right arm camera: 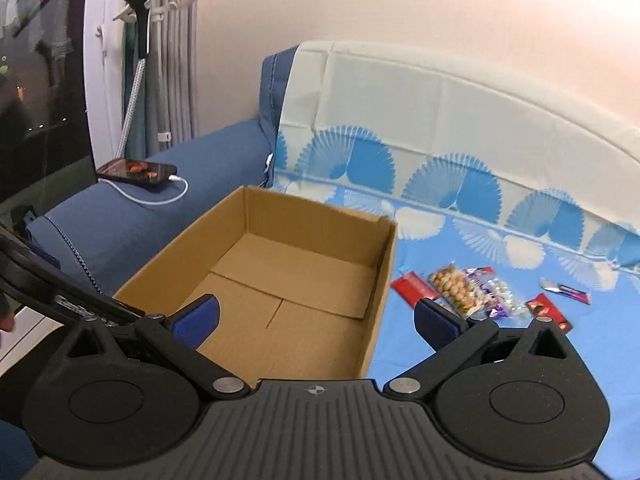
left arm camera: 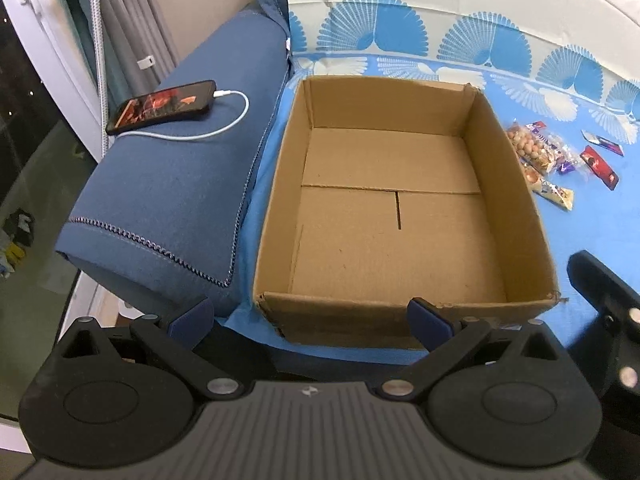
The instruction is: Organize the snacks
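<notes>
Nearest, left gripper [left arm camera: 310, 322] and right gripper [right arm camera: 316, 318] both hover with jaws spread wide, holding nothing. One cardboard box [right arm camera: 380, 276], open and empty, sits on the blue sofa cover [right arm camera: 420, 348] against the armrest [left arm camera: 180, 184], presumably as the bin. Snacks [right arm camera: 476, 290] lie loose just right of it: roughly six packets, count uncertain where they overlap. Farther off, one phone [left arm camera: 162, 106] charges on the armrest.

A home living room is shown. A blue sofa [right arm camera: 224, 160] is covered with a blue and white sheet [right arm camera: 460, 184]. A phone [left arm camera: 162, 106] is being charged on the sofa arm, and grey curtains [right arm camera: 172, 40] are hung by a dark window [right arm camera: 40, 80].
</notes>
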The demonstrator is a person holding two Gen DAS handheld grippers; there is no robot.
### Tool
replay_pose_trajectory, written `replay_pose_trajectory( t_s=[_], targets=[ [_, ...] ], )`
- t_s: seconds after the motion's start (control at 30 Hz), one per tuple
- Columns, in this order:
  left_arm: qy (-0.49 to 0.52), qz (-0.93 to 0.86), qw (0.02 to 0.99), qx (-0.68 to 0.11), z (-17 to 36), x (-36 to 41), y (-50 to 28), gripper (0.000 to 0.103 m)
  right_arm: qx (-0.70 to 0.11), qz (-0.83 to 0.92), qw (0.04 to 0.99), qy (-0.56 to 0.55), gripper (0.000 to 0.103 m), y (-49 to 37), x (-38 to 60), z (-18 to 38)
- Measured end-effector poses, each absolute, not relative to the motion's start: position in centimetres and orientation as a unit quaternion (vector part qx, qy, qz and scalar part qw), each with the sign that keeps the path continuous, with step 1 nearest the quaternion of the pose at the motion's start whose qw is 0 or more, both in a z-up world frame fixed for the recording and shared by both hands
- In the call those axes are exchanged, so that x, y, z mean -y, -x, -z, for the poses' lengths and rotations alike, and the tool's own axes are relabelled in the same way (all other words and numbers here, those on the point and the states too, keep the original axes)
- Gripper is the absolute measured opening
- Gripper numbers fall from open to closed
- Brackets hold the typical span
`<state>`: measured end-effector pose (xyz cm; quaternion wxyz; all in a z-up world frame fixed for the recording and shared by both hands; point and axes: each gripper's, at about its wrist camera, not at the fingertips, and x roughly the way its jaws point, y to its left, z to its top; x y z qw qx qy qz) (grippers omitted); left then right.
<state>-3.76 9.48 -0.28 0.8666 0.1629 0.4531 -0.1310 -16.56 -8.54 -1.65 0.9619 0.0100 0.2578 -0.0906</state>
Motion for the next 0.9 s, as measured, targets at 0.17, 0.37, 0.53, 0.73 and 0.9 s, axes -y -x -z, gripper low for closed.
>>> replay_pose_trajectory(
  t_s=[0.17,0.37,0.53,0.73,0.9],
  targets=[
    [-0.162,0.131,0.867,-0.452,0.2,-9.5,4.3,0.103,-0.278,0.094,0.955,-0.043,0.103,16.7,8.2,1.8],
    [-0.165,0.135,0.866,-0.452,0.3,-9.3,4.6,0.103,-0.298,0.098,0.946,-0.076,0.103,16.6,8.0,2.4],
    [-0.167,0.147,0.863,-0.455,0.4,-9.0,4.9,0.103,-0.293,0.099,0.948,-0.079,0.103,16.9,7.9,2.2],
    [-0.166,0.153,0.856,-0.464,0.9,-8.9,5.0,0.103,-0.279,0.095,0.953,-0.067,0.103,17.3,7.8,1.8],
    [-0.173,0.151,0.857,-0.461,1.0,-8.7,5.2,0.103,-0.282,0.096,0.952,-0.071,0.103,17.3,7.7,2.0]
  ],
)
